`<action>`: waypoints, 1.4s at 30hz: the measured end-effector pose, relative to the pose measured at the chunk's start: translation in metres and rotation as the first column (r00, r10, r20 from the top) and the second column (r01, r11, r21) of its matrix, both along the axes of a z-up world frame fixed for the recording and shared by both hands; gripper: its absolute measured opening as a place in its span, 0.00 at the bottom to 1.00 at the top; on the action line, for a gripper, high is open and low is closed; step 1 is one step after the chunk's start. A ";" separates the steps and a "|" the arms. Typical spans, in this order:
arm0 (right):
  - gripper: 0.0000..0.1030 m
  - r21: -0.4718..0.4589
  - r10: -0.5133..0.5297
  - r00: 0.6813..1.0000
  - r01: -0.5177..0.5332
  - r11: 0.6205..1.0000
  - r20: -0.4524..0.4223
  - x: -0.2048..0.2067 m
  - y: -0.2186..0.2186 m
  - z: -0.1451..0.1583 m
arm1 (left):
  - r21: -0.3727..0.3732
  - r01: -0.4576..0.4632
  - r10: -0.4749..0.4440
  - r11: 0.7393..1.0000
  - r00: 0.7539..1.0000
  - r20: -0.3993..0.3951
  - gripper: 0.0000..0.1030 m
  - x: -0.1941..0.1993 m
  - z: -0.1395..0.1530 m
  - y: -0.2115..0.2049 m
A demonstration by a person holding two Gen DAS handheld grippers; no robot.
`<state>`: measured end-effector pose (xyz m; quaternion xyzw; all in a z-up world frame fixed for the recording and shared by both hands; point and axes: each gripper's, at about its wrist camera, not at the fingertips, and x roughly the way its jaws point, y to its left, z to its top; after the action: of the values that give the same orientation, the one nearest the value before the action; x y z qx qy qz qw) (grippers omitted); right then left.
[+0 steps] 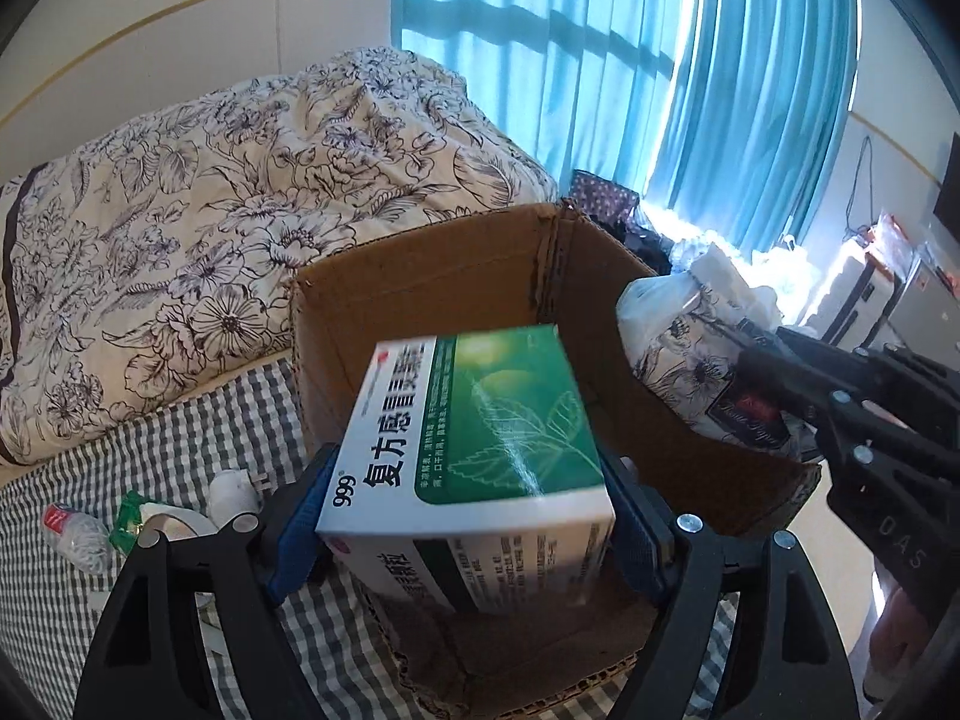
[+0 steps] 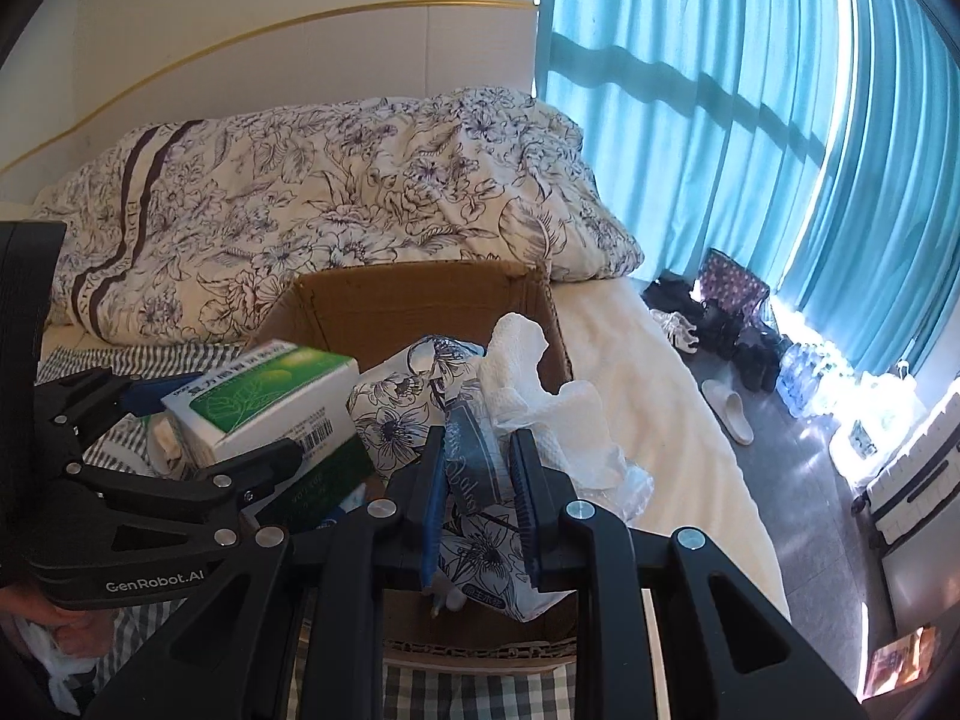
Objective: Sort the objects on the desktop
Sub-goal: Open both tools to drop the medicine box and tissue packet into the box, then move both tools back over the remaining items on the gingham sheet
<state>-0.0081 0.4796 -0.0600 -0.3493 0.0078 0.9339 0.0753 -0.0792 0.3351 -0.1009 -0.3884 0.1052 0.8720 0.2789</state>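
On your far left, a crushed plastic bottle [image 1: 75, 534] and a roll of tape [image 1: 171, 525] lie on the checked sheet [image 1: 198, 420] of the bed. Your left tool [image 1: 465, 516] is clamped on the green-and-white medicine box [image 1: 474, 450], its blue pads [image 1: 297, 516] pressing both sides, and it holds the box tilted above the open cardboard box [image 1: 432, 288]. To the right, your right tool [image 2: 477, 480] is closed on the floral tissue pack [image 2: 408, 414], white tissue [image 2: 540, 384] spilling from its top, over the same cardboard box. Beyond lies the flowered quilt [image 2: 336, 204], with teal curtains [image 2: 750, 120] at the far right.
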 end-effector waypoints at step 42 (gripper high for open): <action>0.69 -0.040 0.050 0.980 -0.059 0.997 -0.194 0.029 -0.076 0.070 | 0.218 -0.204 0.246 0.955 0.951 -0.189 0.94 0.037 0.106 -0.138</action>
<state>0.0205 0.4037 0.0099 -0.2588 0.0270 0.9647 0.0404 -0.0426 0.1971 0.0051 -0.2723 0.0034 0.9409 0.2011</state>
